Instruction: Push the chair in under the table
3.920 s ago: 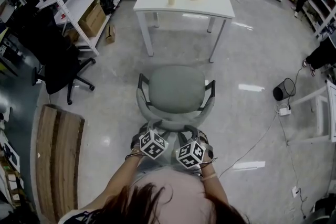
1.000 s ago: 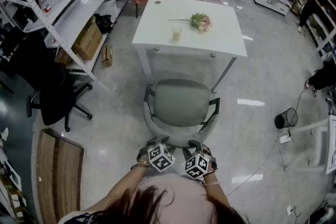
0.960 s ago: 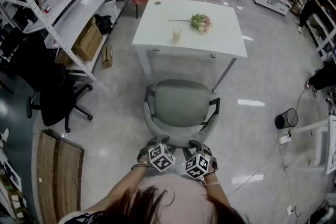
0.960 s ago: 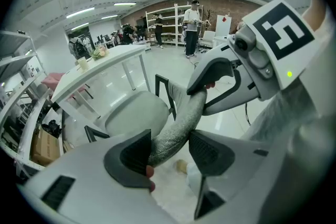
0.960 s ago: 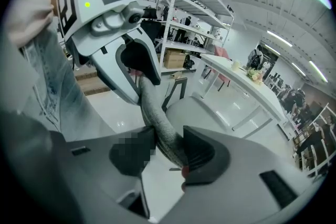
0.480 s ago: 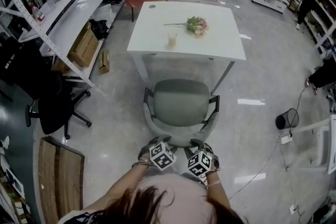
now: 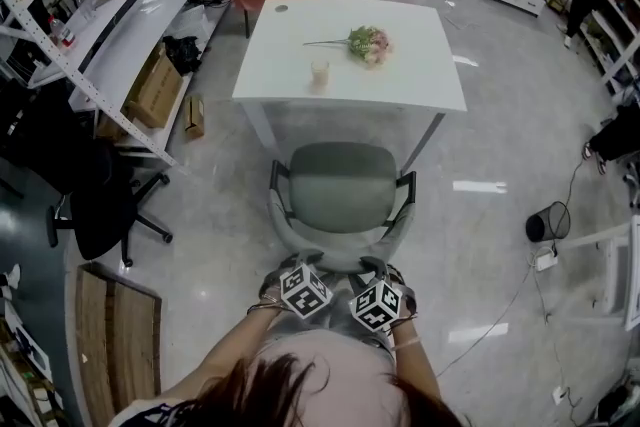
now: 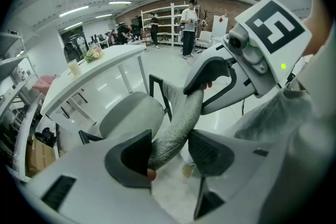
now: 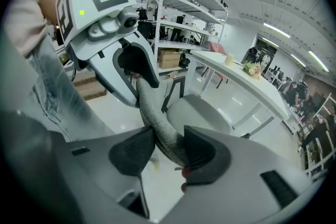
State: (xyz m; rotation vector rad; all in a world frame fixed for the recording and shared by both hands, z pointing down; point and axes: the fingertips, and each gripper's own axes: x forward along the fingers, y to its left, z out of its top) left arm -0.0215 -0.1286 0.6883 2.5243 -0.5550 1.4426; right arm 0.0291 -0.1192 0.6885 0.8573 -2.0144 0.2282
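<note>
White table [image 7: 400, 65] carries a cup [image 7: 319, 71] and flower bunch [image 7: 366, 43]. Black office chair [image 7: 100, 205] and shelving [image 7: 130, 25] stand off left. Grey chair [image 7: 340, 187] faces the table, seat front near its edge, lined up between the front table legs [image 7: 255, 127], not yet under. Padded seat, black armrests [image 7: 405, 187]. Left gripper [image 8: 169, 148] and right gripper [image 9: 167, 147] both clamp the curved backrest [image 7: 335, 255].

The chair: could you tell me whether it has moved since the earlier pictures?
Yes. The chair has moved toward the white table; the gap between them has narrowed.
</note>
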